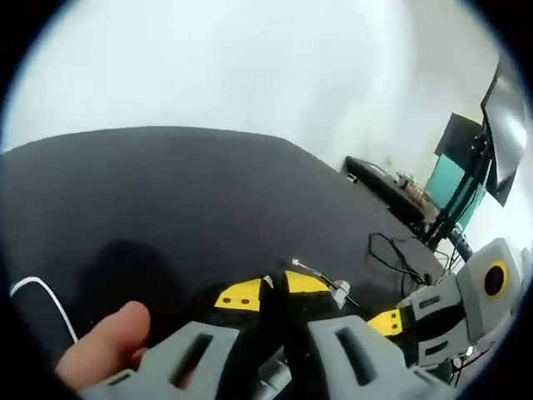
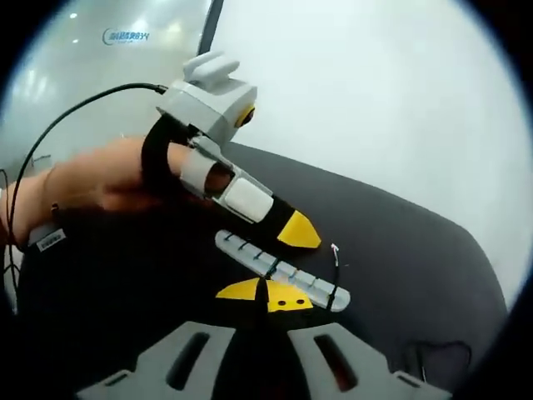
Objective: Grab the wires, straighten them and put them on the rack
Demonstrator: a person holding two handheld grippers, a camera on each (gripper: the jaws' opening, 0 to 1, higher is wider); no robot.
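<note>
Here a black table (image 1: 166, 192) meets a pale wall (image 1: 216, 58).

The right gripper (image 2: 266, 297) is seen with yellow-tipped jaws closed together over the near edge of a grey slotted rack (image 2: 279, 268) lying on a black table (image 2: 400, 242). A thin dark wire (image 2: 335, 279) is laid across the rack's right end. The left gripper (image 2: 296, 232), held by a hand (image 2: 92, 187), is angled down beside the rack.

Rack (image 2: 281, 272) partly hidden, perhaps behind fingers (image 2: 265, 296)
</note>
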